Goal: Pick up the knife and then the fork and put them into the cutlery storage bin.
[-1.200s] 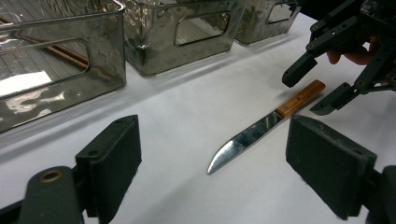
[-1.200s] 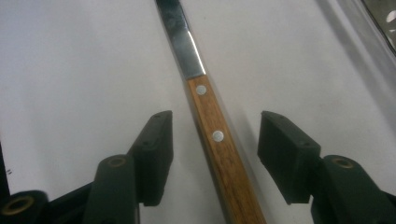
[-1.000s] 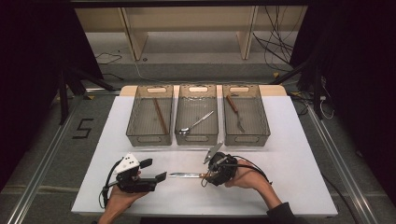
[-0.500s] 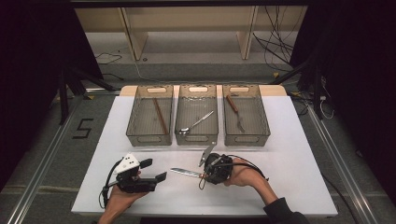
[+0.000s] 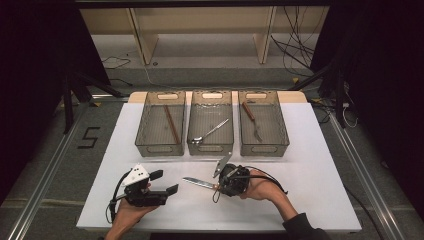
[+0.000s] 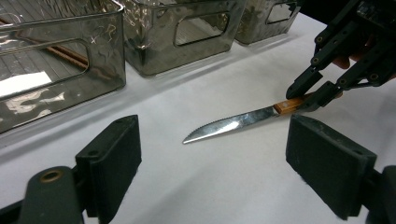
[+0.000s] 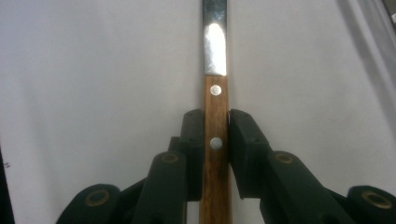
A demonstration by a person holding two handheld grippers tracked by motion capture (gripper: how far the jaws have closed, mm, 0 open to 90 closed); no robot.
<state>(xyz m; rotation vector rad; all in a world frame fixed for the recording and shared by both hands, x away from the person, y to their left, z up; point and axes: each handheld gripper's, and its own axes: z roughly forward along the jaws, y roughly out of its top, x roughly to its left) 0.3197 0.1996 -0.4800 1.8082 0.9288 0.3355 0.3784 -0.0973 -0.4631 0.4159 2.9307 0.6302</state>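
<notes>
Knife point(image 5: 200, 183) on white table point(image 5: 320, 165), dark room

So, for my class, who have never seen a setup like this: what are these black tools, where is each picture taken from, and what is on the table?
A person sits at a white table and holds a hand tool with two black jaws in each hand. One picture looks down from above; the other two come from small cameras riding on the tools. The right gripper has just been closing its jaws on the wooden handle of a knife, whose blade lies on the table. The left gripper is open and holds nothing. Behind them stand three clear bins: one holds a brown stick, one a spoon, one a fork.
</notes>
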